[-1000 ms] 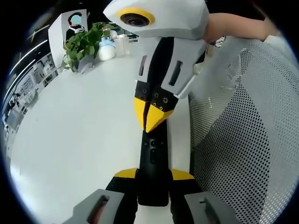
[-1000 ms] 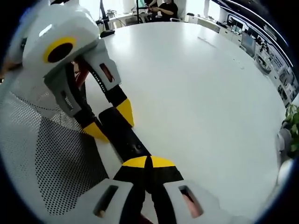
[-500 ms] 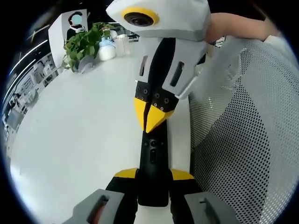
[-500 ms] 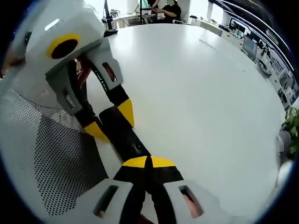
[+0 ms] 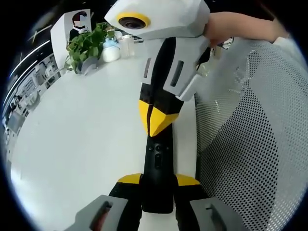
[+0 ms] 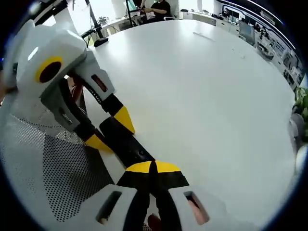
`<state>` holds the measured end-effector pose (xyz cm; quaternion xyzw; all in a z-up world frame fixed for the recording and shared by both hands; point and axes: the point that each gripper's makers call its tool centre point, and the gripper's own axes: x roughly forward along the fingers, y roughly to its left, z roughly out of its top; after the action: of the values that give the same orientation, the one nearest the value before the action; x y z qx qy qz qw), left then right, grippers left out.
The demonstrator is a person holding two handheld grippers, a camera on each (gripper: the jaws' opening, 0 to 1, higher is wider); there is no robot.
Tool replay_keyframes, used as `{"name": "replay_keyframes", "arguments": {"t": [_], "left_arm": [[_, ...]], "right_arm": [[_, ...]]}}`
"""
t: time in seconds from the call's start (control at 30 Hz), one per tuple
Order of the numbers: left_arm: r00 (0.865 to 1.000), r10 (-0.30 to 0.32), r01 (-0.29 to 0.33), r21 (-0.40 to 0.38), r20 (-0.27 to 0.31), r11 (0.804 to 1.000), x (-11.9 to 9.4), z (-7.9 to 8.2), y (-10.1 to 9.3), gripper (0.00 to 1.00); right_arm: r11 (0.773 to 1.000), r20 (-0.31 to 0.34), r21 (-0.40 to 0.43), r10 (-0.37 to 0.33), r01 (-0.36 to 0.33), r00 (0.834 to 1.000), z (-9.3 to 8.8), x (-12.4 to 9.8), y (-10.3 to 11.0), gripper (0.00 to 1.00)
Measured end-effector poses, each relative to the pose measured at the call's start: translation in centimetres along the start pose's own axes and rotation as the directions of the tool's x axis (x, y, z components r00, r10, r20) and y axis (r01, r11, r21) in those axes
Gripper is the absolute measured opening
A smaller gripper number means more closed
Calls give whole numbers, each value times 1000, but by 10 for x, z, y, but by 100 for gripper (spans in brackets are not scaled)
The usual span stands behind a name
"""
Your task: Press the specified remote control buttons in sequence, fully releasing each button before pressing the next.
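A black remote (image 5: pixel 157 166) lies lengthwise at the white table's edge, and my left gripper (image 5: pixel 158 179) is shut on its near end, a yellow tip on each side. My right gripper (image 5: pixel 155 126) comes down from above, shut, with its joined yellow tips against the remote's far part, just beyond the small buttons (image 5: pixel 157 158). In the right gripper view, my right gripper (image 6: pixel 153 166) is shut with its tips on the remote (image 6: pixel 126 142). The left gripper (image 6: pixel 110 131) clamps the remote from the left.
A white mesh chair back (image 5: pixel 250 144) (image 6: pixel 53 163) stands close beside the table (image 5: pixel 82 130) edge. A potted plant (image 5: pixel 86 45) and small bottles (image 5: pixel 110 50) sit at the far end. A person's hand (image 5: pixel 240 24) holds the right gripper. People sit at a distant desk (image 6: pixel 159 7).
The right gripper has rolled slightly, its body swinging a little left, while its tips stay on the remote. The left gripper and remote have not moved.
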<state>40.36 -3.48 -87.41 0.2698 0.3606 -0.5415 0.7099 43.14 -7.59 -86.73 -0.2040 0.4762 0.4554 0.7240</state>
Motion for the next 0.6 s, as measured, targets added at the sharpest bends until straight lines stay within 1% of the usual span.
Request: {"name": "replay_keyframes", "arguments": {"t": [0.1,0.3,0.5,0.6], "left_arm": [[1000,1,-1,-1,-1,1000,0,0,0,25],[1000,3,-3,-2,-1,1000,0,0,0,25],[1000,4,-4,0,-4,1000,0,0,0,25],[1000,5,-5,-1,-8,1000,0,0,0,25]], "right_arm": [[1000,-2,21,6,-6,1000,0,0,0,0],[1000,-5,-17,5,-5,1000,0,0,3,0],[999,-4,-30,23,-23,1000,1,1,7,0],[999,-7,-22,38,-38,999,0,1,11,0]]}}
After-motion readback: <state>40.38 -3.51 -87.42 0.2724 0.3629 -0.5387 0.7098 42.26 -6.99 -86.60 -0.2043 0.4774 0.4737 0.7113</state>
